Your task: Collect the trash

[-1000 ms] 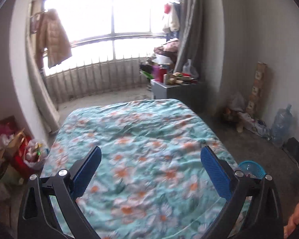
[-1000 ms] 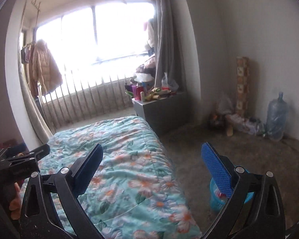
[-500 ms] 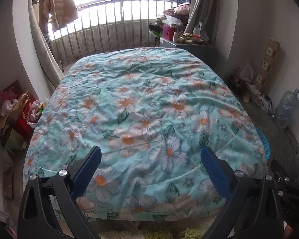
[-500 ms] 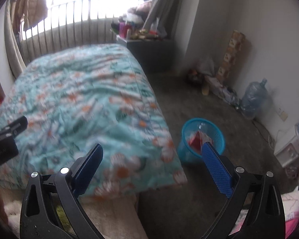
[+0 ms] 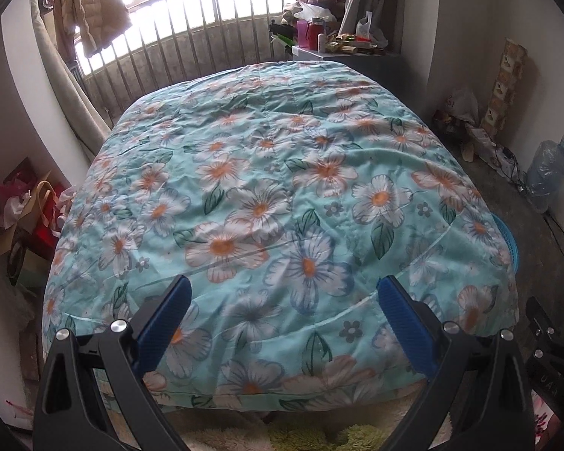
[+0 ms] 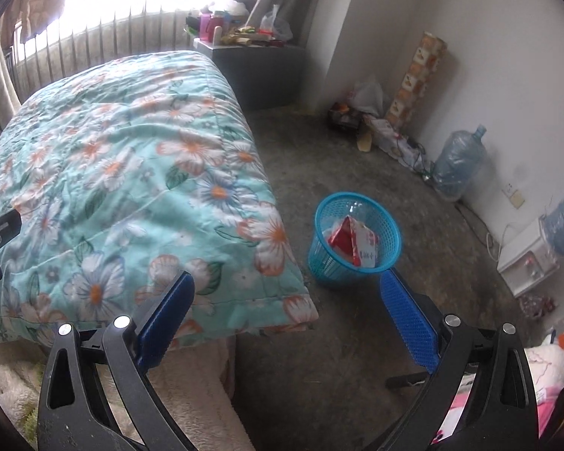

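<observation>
Over the foot of the bed (image 5: 282, 188), the left claw (image 5: 282, 323) hung wide open with nothing in it. The flowery quilt (image 6: 124, 158) covered the whole bed. The right claw (image 6: 287, 312) was wide open too, and empty, out past the bed's corner above the floor (image 6: 338, 357). A blue bin (image 6: 357, 240) stood on the floor just beside the bed. Red and white trash (image 6: 355, 242) lay inside it.

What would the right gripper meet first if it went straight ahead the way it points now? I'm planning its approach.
Probably the bare concrete floor between the floral quilt and the blue basket; the right gripper, jaws open, looks clear of both, though depth is uncertain.
</observation>
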`<state>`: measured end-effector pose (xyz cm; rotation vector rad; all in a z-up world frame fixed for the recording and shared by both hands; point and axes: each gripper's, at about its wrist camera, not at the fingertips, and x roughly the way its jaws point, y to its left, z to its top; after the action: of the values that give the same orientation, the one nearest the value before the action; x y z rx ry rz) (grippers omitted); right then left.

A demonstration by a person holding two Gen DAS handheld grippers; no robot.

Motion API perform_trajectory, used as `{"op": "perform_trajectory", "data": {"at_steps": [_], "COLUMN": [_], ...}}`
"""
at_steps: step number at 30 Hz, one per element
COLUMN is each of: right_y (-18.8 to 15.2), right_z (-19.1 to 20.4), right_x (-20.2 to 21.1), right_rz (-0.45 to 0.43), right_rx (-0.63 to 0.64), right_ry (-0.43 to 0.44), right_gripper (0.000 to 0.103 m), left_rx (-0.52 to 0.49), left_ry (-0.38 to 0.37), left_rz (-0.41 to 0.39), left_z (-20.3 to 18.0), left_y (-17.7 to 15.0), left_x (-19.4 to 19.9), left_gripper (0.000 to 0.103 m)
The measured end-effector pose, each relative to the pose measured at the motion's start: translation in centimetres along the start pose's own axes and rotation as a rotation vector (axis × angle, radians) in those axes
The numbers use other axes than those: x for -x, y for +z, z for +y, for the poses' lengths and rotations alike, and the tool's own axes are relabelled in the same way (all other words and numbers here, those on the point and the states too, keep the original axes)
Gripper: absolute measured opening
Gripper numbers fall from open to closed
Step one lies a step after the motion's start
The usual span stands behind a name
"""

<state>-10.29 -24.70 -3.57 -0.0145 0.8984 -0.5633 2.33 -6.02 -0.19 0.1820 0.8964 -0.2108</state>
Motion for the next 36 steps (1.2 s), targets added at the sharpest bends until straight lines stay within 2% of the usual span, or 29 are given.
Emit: {"op": "perform_trajectory", "data": {"at_steps": [36], "right_y": [-0.3], "right_z": [-1.6], "right_x": [-0.1], "right_rz": [0.020], "right_rx": [-0.025], "right_ry": [-0.012], "right_gripper": [0.095], "left_rx": [-0.055], "left_ry": [-0.029], "left_rz": [0.039], "left_z": [-1.8], "left_y": [-0.1], "left_x": [0.0], "left_gripper": [0.098]}}
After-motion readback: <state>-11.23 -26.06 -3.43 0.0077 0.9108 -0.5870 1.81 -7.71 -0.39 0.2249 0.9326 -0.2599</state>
